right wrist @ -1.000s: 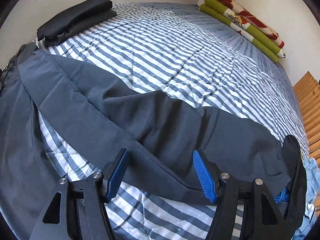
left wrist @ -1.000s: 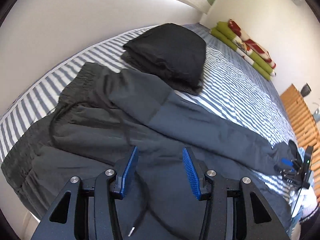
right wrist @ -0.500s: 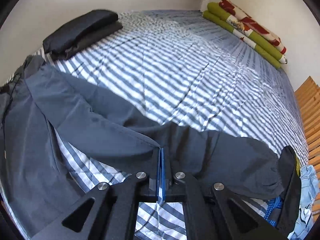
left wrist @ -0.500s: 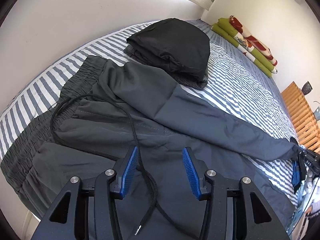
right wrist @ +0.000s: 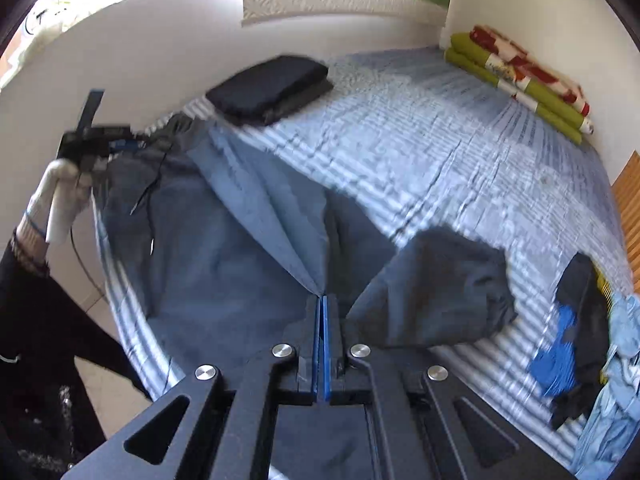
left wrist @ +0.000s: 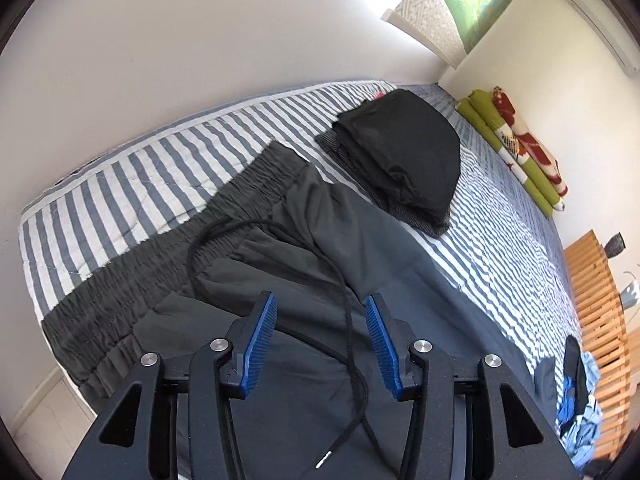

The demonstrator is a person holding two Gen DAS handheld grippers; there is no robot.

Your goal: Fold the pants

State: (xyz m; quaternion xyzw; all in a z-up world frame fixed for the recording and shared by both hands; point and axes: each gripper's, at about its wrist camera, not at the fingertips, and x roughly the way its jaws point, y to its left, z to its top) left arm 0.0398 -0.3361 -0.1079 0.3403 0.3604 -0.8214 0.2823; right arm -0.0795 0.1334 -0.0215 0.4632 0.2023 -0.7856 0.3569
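Right wrist view: right gripper (right wrist: pixel 322 312) clamped on grey pants (right wrist: pixel 224 240) leg, lifted over striped bed (right wrist: pixel 460 160) (blurred). Waistband toward left gripper (left wrist: pixel 322 336), jaws apart above drawstring (left wrist: pixel 348 320).

Each tool (left wrist: pixel 320 322): black frame, 2 blue ribbed pads (left wrist: pixel 262 344), silver screws; person's sleeve (right wrist: pixel 36 300) dark.

Dark grey pants (left wrist: pixel 304 248), blue-white striped bedspread (left wrist: pixel 132 184)
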